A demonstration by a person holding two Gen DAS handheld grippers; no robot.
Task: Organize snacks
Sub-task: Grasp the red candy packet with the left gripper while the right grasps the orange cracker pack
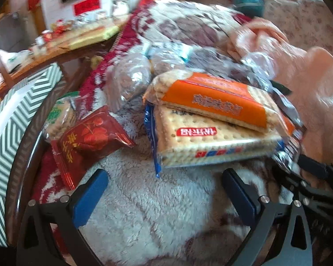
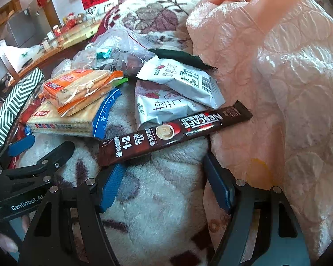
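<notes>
- My right gripper [image 2: 161,186] hangs with jaws spread wide and nothing between them; the coffee stick [image 2: 175,133] lies flat on the fleece blanket [image 2: 162,217] just beyond the fingertips [image 2: 113,184].
- I judge that stick light, thin and floppy, with a slick wrapper; I'd pinch it across the middle, since the ends would droop.
- My left gripper [image 1: 164,190] is likewise open and empty, facing the cracker stack.
- The orange cracker pack [image 1: 213,97] lies on the blue-edged cracker pack [image 1: 211,141], left of the coffee stick. Both look stiff but brittle, so I'd grip the long edges gently.
- Touching the coffee stick's far edge are two white pouches [image 2: 179,88], soft and crinkly; they could drag along.
- Right of the stick, the pink quilt [image 2: 277,77] crowds my right finger.
- Left of the crackers sit a red sachet [image 1: 88,137] and a striped box [image 1: 17,122].
</notes>
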